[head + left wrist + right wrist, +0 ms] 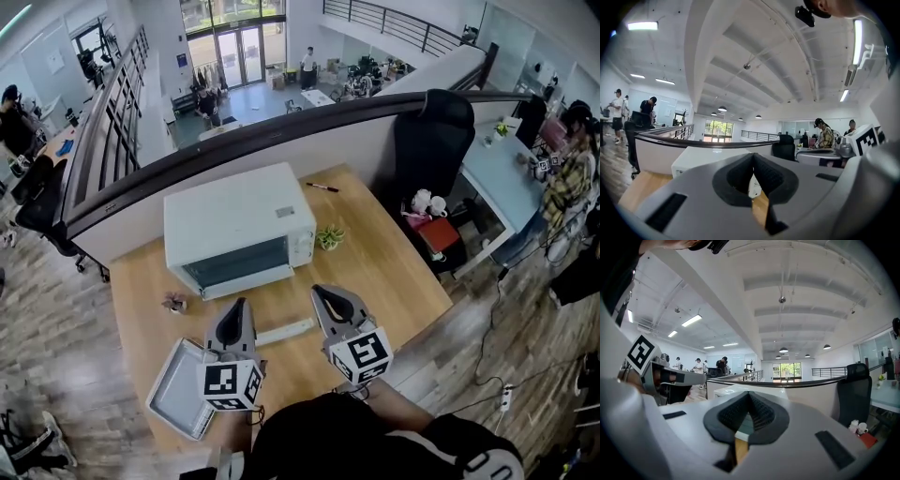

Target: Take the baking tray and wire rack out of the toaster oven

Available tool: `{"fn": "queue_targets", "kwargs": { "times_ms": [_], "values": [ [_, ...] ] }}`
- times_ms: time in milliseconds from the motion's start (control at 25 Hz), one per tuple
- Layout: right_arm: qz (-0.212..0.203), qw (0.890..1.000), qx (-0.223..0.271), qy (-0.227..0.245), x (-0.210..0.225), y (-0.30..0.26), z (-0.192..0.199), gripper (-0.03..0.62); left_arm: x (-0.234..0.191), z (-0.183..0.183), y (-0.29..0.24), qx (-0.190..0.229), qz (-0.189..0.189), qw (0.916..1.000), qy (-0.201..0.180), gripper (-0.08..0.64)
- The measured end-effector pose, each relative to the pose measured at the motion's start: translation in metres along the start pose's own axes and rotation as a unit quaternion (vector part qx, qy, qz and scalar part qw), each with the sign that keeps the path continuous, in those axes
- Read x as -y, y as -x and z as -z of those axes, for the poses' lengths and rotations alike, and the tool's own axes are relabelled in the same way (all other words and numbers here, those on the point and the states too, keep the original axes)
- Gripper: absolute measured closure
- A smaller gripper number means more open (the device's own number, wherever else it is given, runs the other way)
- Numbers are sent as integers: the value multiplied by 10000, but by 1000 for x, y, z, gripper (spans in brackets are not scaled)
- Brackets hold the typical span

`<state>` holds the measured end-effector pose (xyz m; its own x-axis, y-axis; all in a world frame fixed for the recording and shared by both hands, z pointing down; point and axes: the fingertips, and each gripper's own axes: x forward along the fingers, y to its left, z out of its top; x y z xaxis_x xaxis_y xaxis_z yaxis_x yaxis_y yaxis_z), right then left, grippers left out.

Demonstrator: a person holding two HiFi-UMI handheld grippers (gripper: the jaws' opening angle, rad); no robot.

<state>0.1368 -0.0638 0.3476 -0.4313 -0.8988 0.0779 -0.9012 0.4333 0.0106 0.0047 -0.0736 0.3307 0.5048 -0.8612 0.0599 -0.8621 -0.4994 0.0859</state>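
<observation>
On the wooden table (394, 272), a toaster oven (239, 220) stands beside the railing (234, 142)

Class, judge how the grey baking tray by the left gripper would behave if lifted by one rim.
The baking tray looks like thin metal: probably stiff and light. Wide and shallow, it may tilt when gripped at one rim.

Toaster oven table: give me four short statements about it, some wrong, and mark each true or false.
1. The left gripper and the right gripper are both shut and empty. True.
2. The baking tray sits inside the toaster oven. False: it lies on the table, beside the left gripper.
3. A small green plant stands to the right of the oven. True.
4. The pen lies on top of the oven. False: it lies on the table behind it.
</observation>
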Motion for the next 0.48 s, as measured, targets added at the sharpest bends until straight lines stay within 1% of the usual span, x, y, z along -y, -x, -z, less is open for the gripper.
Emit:
{"fn": "queue_targets", "kwargs": {
  "times_ms": [120, 480],
  "values": [
    [-74, 10000, -4, 31, 0, 2, 0, 586, -5, 1, 2, 3, -69, 10000, -9, 537],
    [-21, 10000, 25, 1, 4, 4, -2, 586, 2, 7, 0, -56, 13, 10000, 19, 537]
  ]
}}
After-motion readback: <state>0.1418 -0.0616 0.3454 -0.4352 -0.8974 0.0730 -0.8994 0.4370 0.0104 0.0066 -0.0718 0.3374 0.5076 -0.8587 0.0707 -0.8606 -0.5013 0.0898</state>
